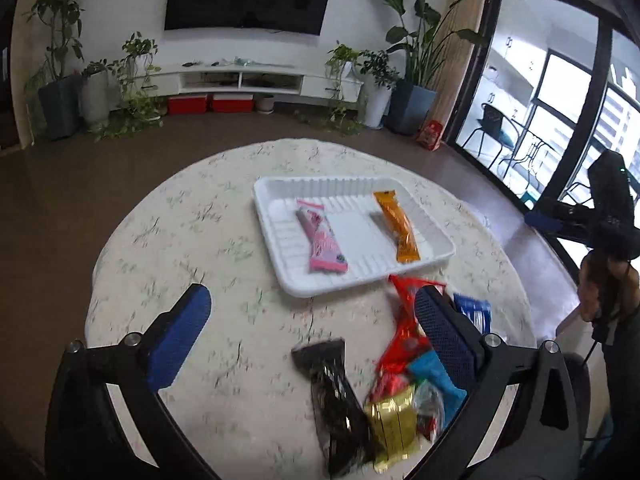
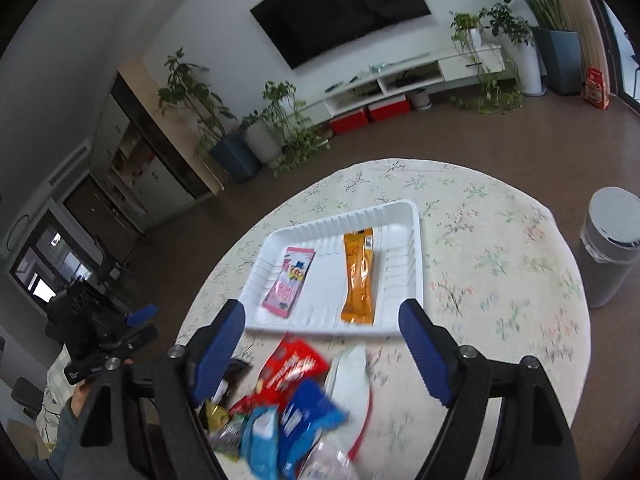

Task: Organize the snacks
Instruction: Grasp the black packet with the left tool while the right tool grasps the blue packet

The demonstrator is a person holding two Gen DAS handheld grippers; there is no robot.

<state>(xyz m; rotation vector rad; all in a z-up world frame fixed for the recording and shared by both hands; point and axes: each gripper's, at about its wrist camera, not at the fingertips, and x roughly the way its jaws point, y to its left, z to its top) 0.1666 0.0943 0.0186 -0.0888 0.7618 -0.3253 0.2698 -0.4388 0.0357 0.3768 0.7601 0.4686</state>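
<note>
Reaching into that loose heap of snacks (image 2: 288, 412) near the bench (image 1: 168, 248) edge, you risk snagging two wrappers at once or nudging one off the bench, since they overlap. Both the left claw (image 1: 312, 336) and the right claw (image 2: 320, 348) stand spread and empty. One white tray (image 1: 440, 246) holds two packets: one pink (image 1: 324, 240), one orange (image 1: 398, 226). The heap blurs; I cannot count it exactly.

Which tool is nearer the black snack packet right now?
Left. The black packet lies just ahead between the open left tool fingers; the right tool is over the pile's other side.
</note>
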